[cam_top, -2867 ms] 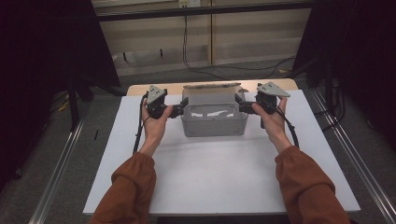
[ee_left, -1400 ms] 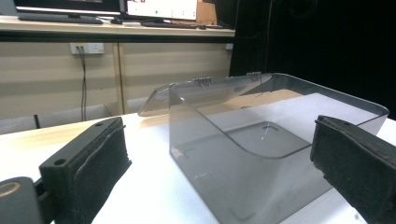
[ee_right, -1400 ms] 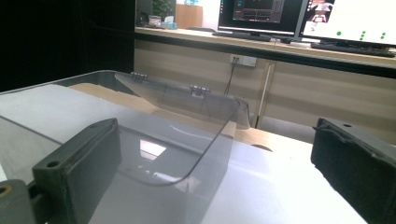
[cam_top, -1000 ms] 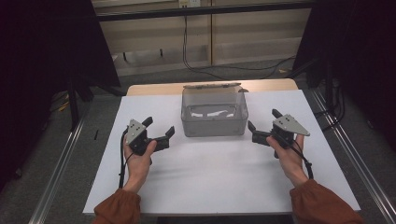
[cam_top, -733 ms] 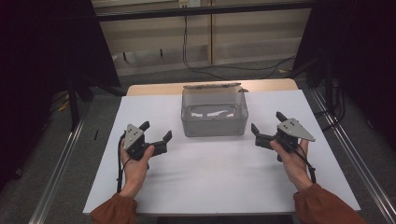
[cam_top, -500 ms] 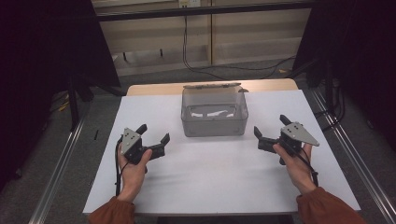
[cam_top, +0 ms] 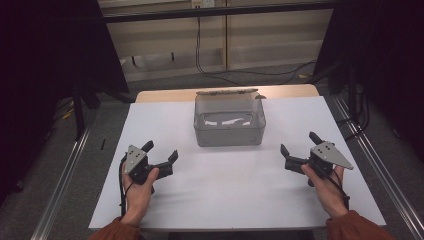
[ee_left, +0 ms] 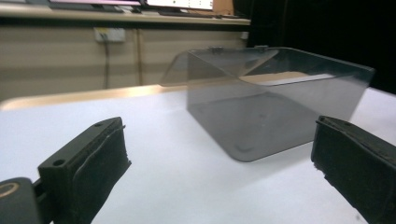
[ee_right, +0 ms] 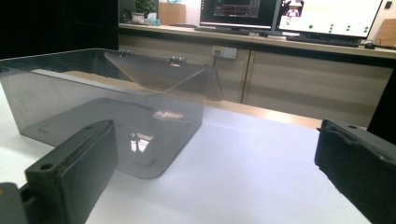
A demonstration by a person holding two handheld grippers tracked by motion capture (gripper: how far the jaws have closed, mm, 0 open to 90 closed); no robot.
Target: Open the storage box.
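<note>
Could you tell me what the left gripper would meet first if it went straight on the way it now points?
Probably the clear plastic box: it lies ahead between the left gripper's open jaws, slightly right of centre, with bare white tabletop before it. Depth is hard to judge.

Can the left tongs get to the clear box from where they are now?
Probably yes. The left tongs stand open, apart from the box, with bare white table between them. In the left gripper view the box lies straight ahead, unobstructed.

White table (cam_top: 225, 200), clear lidded box (cam_top: 229, 125) at its far middle, monitors (ee_right: 299, 14) on the counter beyond the table
</note>
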